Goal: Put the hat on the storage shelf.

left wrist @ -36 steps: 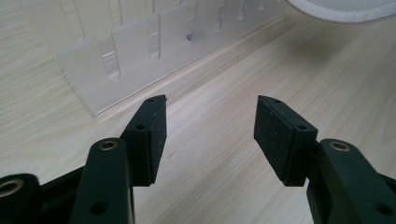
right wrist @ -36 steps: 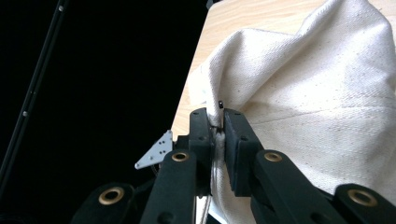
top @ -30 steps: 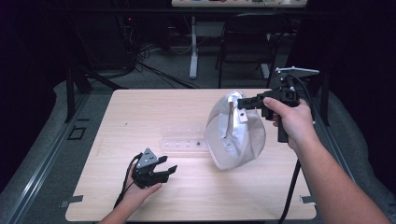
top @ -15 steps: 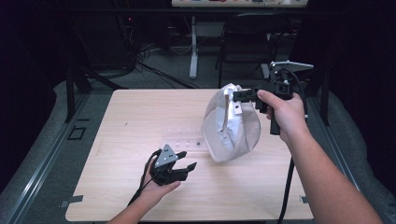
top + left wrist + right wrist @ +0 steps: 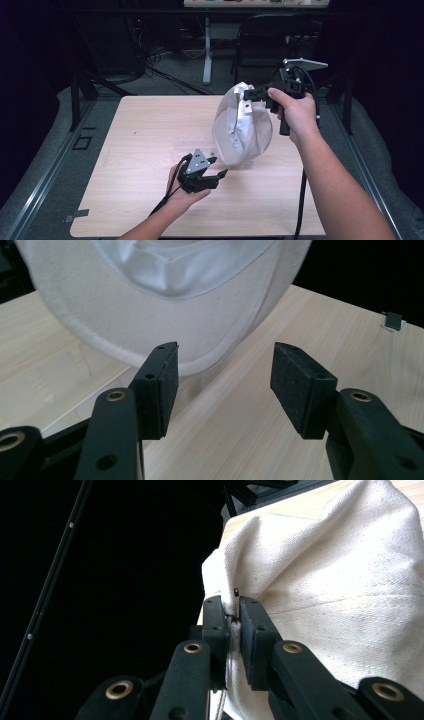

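A: While your right tool (image 5: pixel 248 93) keeps the white cap (image 5: pixel 242 127) hanging above the tabletop (image 5: pixel 140 130), where does the cap lie from your left tool (image 5: pixel 216 168)?

B: Just ahead of it and a little higher; in the left gripper view the brim (image 5: pixel 150 330) curves down right in front of the two pads (image 5: pixel 169 385), near but not touching; your left hand (image 5: pixel 185 192) is the nearer free one, low over the tabletop.

A: And which way does the cap run?

B: Its long axis hangs close to upright, top edge pinched at your right tool, lower edge down towards the tabletop; whether that edge rests on the wood I cannot tell.

A: How do the tools stand?

B: Your left tool is spread wide with nothing between its pads; your right tool is pressed together on a fold of the cap's cloth (image 5: pixel 310 580), the pads meeting on a thin seam.

A: So the next move?

B: I judge you need to bring the left tool forward and up so the brim slides between the pads; aim for the brim's lowest curve.
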Tool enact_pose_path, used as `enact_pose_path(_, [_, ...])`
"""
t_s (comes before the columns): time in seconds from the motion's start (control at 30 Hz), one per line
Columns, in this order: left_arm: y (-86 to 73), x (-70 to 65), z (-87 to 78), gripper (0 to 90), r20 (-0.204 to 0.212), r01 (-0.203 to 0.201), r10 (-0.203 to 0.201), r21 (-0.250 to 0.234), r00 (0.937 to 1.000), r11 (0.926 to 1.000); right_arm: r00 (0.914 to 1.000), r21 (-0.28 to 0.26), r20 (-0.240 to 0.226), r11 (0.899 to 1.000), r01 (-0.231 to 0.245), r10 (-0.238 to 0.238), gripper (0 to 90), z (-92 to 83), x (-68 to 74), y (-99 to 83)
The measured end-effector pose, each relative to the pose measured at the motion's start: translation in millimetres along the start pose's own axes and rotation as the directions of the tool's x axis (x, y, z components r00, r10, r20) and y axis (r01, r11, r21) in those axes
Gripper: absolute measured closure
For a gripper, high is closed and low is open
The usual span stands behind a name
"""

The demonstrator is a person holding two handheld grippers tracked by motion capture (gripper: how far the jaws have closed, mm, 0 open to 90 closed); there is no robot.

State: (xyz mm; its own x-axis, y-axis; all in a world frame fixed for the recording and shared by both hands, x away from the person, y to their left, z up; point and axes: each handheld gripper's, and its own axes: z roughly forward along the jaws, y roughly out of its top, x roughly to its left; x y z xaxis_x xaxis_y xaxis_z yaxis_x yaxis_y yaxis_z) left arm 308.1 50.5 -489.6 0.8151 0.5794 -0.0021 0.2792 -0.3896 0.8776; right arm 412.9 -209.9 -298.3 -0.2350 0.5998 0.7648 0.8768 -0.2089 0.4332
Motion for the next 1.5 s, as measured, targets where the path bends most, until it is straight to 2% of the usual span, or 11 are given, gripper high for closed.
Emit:
enact_pose_path(0.23, [9.6,-7.1,21.5,45.7,-0.014,-0.033,0.034,0.037,0.9993,0.9988,1.0,-0.009,-0.006,1.0,-0.006,0.006,82.5,3.8,2.2,4.2])
enact_pose_path(0.37, [12.9,-8.4,31.5,46.9,-0.069,-0.05,0.054,0.065,0.9961,0.9967,1.0,-0.007,-0.006,1.0,-0.001,0.001,82.5,4.6,3.7,5.6])
enact_pose_path(0.43, [14.4,-7.7,35.2,49.7,-0.109,-0.05,0.059,0.085,0.9923,0.9951,1.0,-0.01,-0.006,1.0,0.0,0.0,82.5,4.6,4.6,6.1])
enact_pose_path(0.53, [15.4,-4.1,38.2,59.7,-0.147,-0.037,0.054,0.122,0.9877,0.9918,1.0,-0.014,-0.007,1.0,0.001,-0.001,82.5,3.8,5.9,6.6])
enact_pose_path(0.67, [15.3,2.0,37.2,66.9,-0.175,-0.027,0.051,0.138,0.9833,0.9901,1.0,-0.021,-0.007,1.0,0.001,-0.001,82.5,3.0,7.7,6.9])
enact_pose_path(0.73, [15.8,6.9,34.8,70.0,-0.17,-0.019,0.042,0.136,0.9846,0.9906,0.9999,-0.024,-0.01,1.0,0.004,-0.004,82.5,3.6,8.2,6.8])
enact_pose_path(0.9, [15.9,15.3,29.3,76.9,-0.178,-0.023,0.048,0.143,0.9829,0.9894,0.9999,-0.025,-0.011,1.0,0.007,-0.007,82.5,6.0,10.5,6.5])
enact_pose_path(1.0, [16.3,20.9,25.0,79.7,-0.181,-0.006,0.03,0.135,0.983,0.9909,0.9999,-0.021,-0.005,1.0,0.014,-0.014,82.5,8.6,13.0,6.3])
enact_pose_path(1.07, [16.3,25.1,22.9,80.5,-0.177,0.004,0.019,0.127,0.9841,0.9919,0.9998,-0.018,-0.006,1.0,0.019,-0.019,82.5,10.3,13.5,6.3])
enact_pose_path(1.33, [15.8,30.3,16.2,84.8,-0.162,-0.006,0.022,0.103,0.9866,0.9946,0.9996,-0.005,0.0,1.0,0.027,-0.027,82.5,20.6,15.2,4.7])
enact_pose_path(1.5, [14.7,34.5,12.2,85.5,-0.16,0.012,0.003,0.092,0.987,0.9957,0.9996,0.011,0.009,1.0,0.027,-0.027,82.5,28.8,13.6,2.8])
